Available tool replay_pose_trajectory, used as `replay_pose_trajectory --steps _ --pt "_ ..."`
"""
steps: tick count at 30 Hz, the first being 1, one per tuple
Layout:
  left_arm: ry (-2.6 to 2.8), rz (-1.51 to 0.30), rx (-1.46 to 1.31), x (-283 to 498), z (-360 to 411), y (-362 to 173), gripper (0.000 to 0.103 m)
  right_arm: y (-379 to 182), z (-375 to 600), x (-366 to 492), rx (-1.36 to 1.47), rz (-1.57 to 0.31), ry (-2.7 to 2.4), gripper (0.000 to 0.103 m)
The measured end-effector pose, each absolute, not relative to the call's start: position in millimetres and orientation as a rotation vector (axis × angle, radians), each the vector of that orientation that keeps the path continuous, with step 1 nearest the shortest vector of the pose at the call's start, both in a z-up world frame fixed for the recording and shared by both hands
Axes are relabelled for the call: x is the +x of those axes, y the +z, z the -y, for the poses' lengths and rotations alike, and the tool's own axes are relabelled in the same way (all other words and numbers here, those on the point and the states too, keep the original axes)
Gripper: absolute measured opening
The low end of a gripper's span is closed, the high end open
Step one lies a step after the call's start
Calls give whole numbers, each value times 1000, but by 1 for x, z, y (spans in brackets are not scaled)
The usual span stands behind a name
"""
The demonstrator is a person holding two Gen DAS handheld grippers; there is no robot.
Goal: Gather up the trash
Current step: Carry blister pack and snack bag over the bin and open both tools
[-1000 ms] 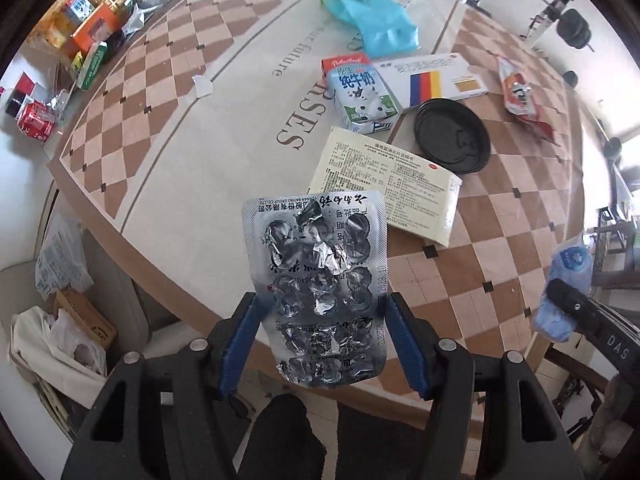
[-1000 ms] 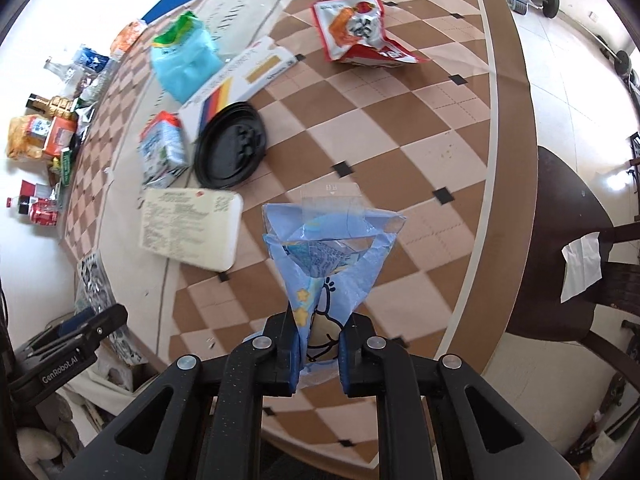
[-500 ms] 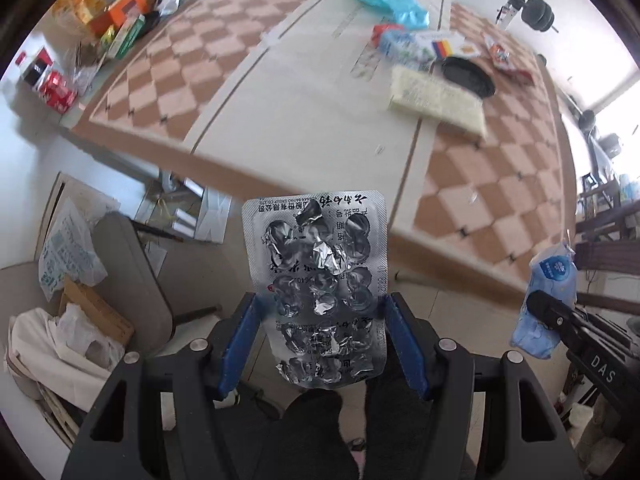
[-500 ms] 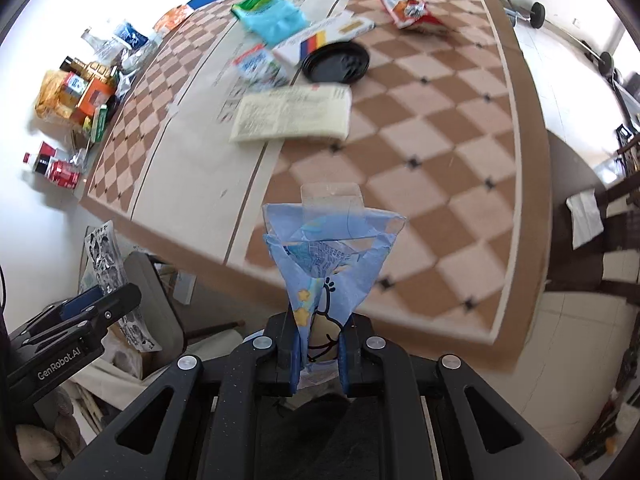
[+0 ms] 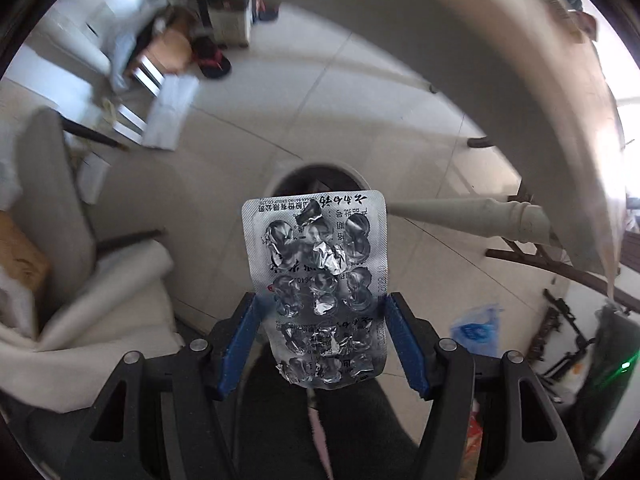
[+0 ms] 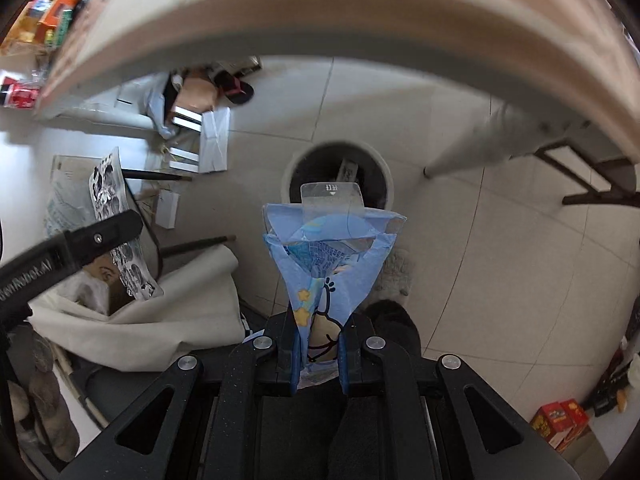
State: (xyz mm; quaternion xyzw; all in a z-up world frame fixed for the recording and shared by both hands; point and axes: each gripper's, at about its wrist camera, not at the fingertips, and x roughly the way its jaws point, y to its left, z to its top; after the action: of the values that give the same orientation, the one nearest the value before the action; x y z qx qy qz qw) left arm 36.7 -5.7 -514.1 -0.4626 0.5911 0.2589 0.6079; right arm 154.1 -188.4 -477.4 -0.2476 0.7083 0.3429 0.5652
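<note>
My left gripper (image 5: 320,308) is shut on a used silver blister pack (image 5: 318,264), gripped by its long edges between the blue pads. Just beyond the pack's top edge shows the rim of a round white trash bin (image 5: 320,174) on the floor. My right gripper (image 6: 319,344) is shut on a crumpled blue printed wrapper (image 6: 332,256) with a clear flap at its top. That wrapper hangs above the same bin (image 6: 386,190), whose dark inside holds some trash. In the right wrist view the left gripper (image 6: 100,236) and its blister pack (image 6: 120,232) appear at the left.
The table edge (image 6: 320,20) arches overhead, with a pale table leg (image 6: 480,148) right of the bin. A grey chair with a cream cloth (image 6: 160,312) stands at the left. Boxes and a slipper (image 6: 236,88) lie on the tiled floor beyond. The person's dark legs fill the bottom.
Both grippers dropped from above the tabletop to below its edge, tilting down toward the floor. The table's trash left the view and the bin came into sight. Both grips are unchanged.
</note>
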Motion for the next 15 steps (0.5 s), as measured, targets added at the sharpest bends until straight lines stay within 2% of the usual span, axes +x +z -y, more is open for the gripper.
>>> replay_pose_trajectory --steps 8,14,15 --pt "519 -1442 -1109 71 -18 -663 62 -638 181 184 -537 -1747 738 14" --pt "471 -1505 -1132 80 -21 -745 63 -741 164 203 -569 -1777 751 15" --pt "473 -1510 -1139 82 -20 -751 66 -754 161 205 -573 -1782 745 15"
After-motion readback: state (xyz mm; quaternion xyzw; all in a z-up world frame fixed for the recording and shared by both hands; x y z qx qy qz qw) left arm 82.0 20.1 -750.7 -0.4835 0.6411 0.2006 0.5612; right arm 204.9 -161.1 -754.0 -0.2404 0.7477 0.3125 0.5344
